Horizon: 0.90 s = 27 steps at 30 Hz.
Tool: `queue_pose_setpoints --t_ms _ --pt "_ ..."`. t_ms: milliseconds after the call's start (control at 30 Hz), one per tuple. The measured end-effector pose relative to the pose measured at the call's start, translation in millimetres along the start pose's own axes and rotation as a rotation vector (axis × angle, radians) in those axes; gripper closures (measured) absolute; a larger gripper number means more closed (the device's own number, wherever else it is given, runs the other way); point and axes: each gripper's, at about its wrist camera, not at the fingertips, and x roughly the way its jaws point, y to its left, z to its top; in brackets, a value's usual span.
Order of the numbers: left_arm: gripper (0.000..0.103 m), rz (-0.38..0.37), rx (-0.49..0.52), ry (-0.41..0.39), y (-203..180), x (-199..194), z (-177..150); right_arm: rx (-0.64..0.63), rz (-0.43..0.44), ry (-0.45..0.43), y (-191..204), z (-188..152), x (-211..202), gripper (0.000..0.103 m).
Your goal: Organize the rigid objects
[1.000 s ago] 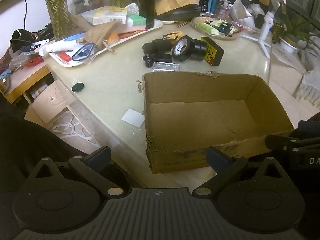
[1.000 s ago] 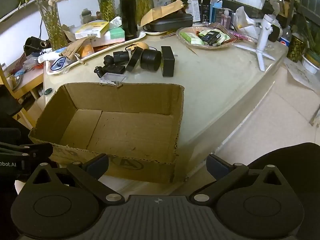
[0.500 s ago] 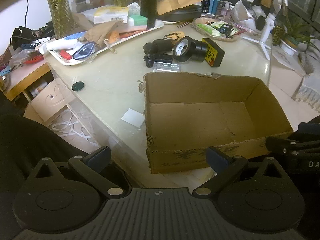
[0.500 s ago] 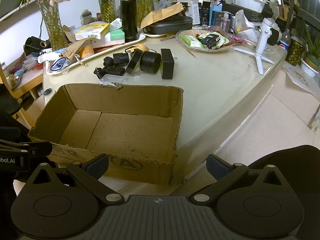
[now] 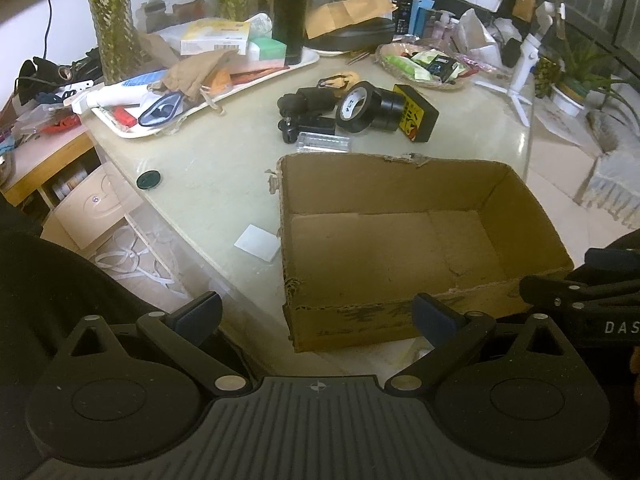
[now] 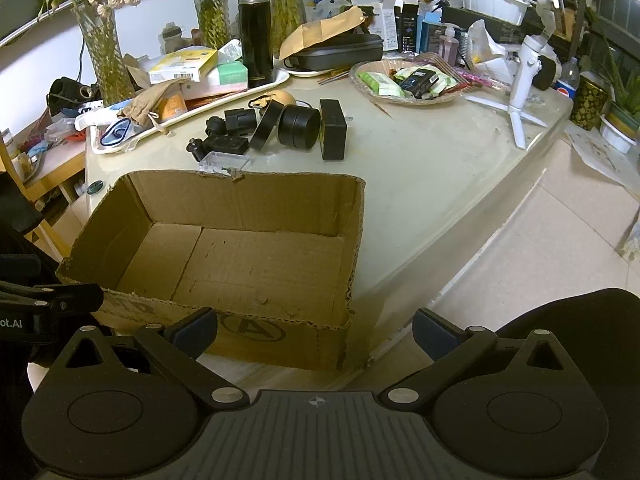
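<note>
Claws (image 5: 316, 312) (image 6: 314, 326) agape (box (image 5: 400, 240) seemingly bare).

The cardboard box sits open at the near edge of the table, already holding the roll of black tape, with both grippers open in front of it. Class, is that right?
Not quite. The cardboard box is empty: the right wrist view shows its bare floor. The roll of black tape stands on the table beyond the box. The rest holds: the left gripper and right gripper are open.
</note>
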Motion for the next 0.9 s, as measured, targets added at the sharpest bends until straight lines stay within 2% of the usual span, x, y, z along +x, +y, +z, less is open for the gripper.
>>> queue_pose_setpoints --t_ms 500,667,900 --pt "0.0 -0.022 0.016 -0.011 -2.8 -3.1 0.5 0.017 0.005 0.0 -1.8 -0.7 0.4 0.0" --pt "0.0 -0.06 -0.011 -0.028 1.3 -5.9 1.6 0.02 0.006 0.0 -2.2 -0.6 0.7 0.0" --pt "0.0 -0.066 -0.027 -0.031 3.5 -6.3 6.8 0.041 0.008 0.007 -4.6 2.8 3.8 0.0"
